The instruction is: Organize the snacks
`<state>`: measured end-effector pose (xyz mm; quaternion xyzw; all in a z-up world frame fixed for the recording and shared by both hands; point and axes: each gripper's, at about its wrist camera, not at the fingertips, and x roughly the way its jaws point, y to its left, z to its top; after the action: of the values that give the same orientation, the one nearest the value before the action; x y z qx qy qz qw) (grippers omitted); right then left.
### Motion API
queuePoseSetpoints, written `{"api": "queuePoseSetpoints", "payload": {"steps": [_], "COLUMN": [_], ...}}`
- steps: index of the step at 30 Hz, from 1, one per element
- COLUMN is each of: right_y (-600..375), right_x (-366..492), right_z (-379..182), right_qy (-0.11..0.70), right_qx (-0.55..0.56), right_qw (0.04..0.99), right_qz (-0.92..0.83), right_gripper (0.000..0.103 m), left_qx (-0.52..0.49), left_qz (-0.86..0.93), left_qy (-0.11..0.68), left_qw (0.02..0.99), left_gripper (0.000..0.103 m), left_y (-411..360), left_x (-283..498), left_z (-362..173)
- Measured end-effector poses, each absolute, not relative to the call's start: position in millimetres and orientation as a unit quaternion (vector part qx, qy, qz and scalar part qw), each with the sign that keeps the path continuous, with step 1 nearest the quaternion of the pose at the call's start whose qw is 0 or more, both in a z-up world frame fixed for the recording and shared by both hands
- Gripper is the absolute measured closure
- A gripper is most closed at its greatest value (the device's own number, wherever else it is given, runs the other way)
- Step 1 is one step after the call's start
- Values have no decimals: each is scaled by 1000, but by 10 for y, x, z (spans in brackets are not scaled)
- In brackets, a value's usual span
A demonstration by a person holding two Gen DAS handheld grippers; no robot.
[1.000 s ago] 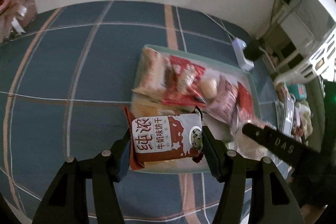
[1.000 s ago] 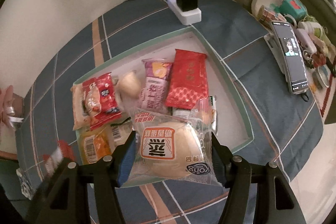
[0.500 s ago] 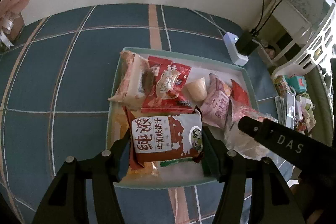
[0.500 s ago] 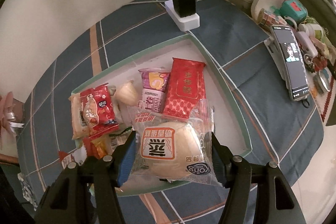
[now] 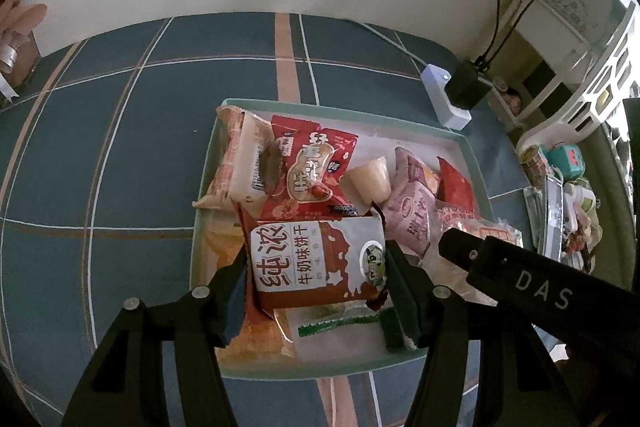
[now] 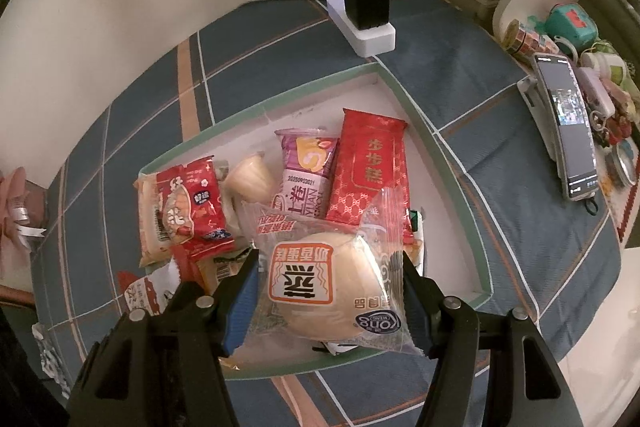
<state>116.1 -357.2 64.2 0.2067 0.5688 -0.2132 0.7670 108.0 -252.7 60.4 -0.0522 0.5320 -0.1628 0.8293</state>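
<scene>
A green-rimmed white tray lies on a blue checked cloth and holds several snack packets. My left gripper is shut on a brown-and-white biscuit packet, held flat just above the tray's near left part. My right gripper is shut on a clear-wrapped round bun over the tray's near edge. In the tray lie a red nut packet, a pale jelly cup, a pink roll packet and a long red cake packet.
A white power strip with a black adapter sits behind the tray. A phone on a stand and small clutter line the right edge. A white rack stands at the far right, and the wall is close behind.
My left gripper has carried the biscuit packet from the cloth's side in over the tray, which now sits nearer and more central in its view. The right gripper holds almost still with the bun.
</scene>
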Motion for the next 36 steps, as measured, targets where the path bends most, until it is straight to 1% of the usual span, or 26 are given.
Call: {"api": "queuePoseSetpoints", "payload": {"steps": [4,14,16,19,24,27,29,30,31,35,36], "right_y": [-3573,-3571,-3574,-3564,-3528,-3477,-3433,-3400,-3367,-3221,-3192], "right_x": [1179,1188,1199,1207,1211,1213,1213,1215,1218,1232,1233], "right_z": [630,632,631,640,641,656,671,678,683,711,716], "right_qy": [570,573,574,574,577,579,579,579,579,580,580], "right_qx": [205,201,199,194,189,179,172,167,163,138,133], "right_qw": [767,767,767,767,767,769,771,773,775,782,783], "right_qz": [-211,-208,-209,-209,-206,-204,-201,-198,-195,-182,-181], "right_gripper": [35,35,33,30,30,30,26,20,19,18,11], "left_qx": [-55,-67,-67,-72,-74,-73,-67,-65,-60,-48,-48], "left_qz": [-160,-129,-115,-91,-39,5,39,52,63,82,87], "left_qy": [536,550,552,556,552,553,555,556,558,559,557], "left_qw": [827,823,823,823,830,830,828,827,825,824,825], "left_gripper": [36,34,29,29,28,21,20,18,13,8,6], "left_y": [-2522,-2368,-2316,-2206,-1976,-1773,-1623,-1562,-1493,-1318,-1278], "left_x": [1078,1063,1067,1075,1110,1153,1188,1195,1202,1193,1180], "left_z": [612,666,674,674,685,652,615,603,587,558,567]}}
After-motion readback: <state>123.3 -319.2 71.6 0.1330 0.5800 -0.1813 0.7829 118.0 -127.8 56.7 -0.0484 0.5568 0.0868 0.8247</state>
